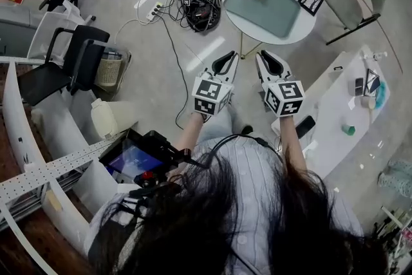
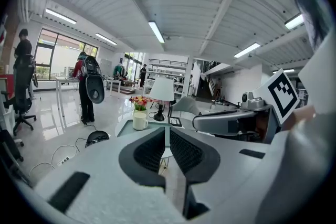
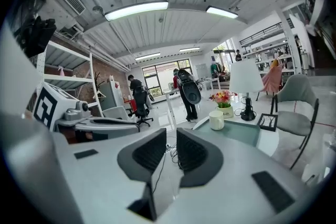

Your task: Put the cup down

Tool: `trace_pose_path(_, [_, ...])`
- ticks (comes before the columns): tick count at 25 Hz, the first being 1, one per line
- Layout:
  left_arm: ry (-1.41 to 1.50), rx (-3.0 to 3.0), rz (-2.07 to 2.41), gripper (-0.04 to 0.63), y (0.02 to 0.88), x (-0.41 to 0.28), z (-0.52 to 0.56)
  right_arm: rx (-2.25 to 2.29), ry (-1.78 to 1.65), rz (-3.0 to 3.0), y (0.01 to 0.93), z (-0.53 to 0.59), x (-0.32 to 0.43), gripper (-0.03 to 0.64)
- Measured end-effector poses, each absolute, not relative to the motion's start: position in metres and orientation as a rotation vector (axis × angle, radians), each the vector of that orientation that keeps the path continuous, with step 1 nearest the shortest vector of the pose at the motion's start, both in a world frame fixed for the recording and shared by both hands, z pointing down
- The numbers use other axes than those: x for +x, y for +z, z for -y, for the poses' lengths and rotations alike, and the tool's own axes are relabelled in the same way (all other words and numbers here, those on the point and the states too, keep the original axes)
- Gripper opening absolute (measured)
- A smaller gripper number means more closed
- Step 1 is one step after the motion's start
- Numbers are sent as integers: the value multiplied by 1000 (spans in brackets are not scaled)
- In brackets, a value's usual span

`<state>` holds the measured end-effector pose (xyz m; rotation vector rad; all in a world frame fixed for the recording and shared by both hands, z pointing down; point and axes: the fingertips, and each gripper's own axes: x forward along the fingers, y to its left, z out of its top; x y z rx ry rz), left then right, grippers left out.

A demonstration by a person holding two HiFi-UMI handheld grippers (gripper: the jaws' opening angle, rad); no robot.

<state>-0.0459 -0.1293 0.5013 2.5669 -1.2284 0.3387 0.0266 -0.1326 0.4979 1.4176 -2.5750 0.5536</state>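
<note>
The right gripper [image 3: 171, 139] has its jaws drawn together, with only a sliver between the pads and nothing in it. Beyond them stands a round table [image 3: 270, 146] bearing a green mat [image 3: 239, 131]. A white cup [image 3: 216, 120] stands at the mat's far left end. Behind the cup on the table are potted flowers [image 3: 224, 98], with a lamp [image 3: 245, 84] to their right. A frame [image 3: 268, 121] stands at the table's right edge, and a chair [image 3: 294, 113] just past it. A person [image 3: 186, 89] with a backpack stands beyond the table's left side.
</note>
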Motion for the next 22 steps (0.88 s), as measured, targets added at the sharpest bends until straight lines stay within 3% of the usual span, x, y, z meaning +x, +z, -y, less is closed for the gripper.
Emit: trace_pose_path(22, [285, 2511, 1280, 18, 507, 17, -30, 1346, 550, 2639, 499, -26, 85, 71])
